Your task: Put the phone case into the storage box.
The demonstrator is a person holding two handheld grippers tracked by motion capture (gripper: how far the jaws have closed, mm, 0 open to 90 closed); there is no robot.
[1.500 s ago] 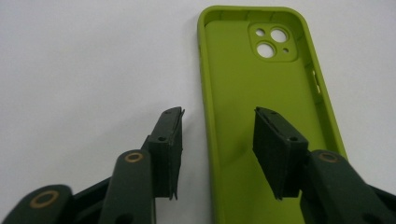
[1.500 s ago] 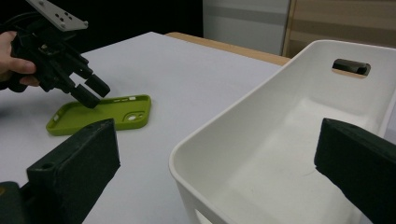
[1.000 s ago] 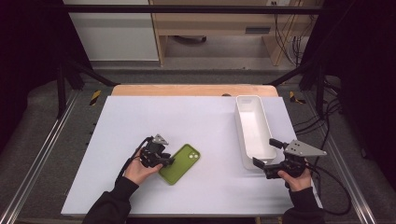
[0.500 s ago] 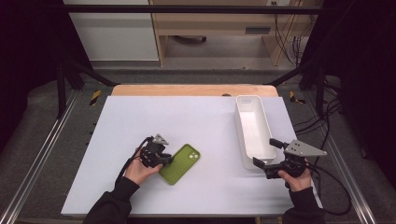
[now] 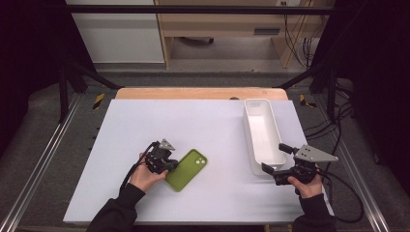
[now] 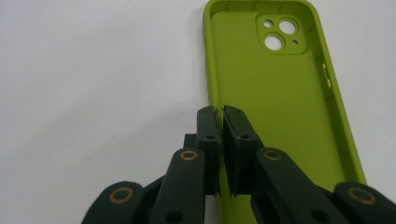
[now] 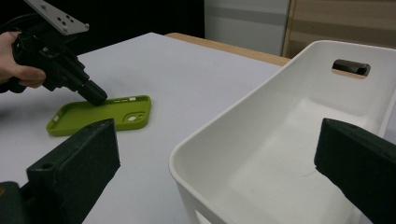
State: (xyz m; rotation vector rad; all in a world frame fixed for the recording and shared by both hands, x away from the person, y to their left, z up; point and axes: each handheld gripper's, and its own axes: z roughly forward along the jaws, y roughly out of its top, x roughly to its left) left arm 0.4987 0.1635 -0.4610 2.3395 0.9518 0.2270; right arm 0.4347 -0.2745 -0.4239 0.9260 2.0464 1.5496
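Green phone case [image 5: 186, 169] (diagonal, lenses far-right)

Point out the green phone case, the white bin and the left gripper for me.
green phone case [image 6: 280, 107], left gripper view, on its inner back panel.
white bin [image 5: 261, 133], high view, on its bare floor.
left gripper [image 6: 221, 114], left gripper view, midway between its fingertips, clamped on the case's side wall.
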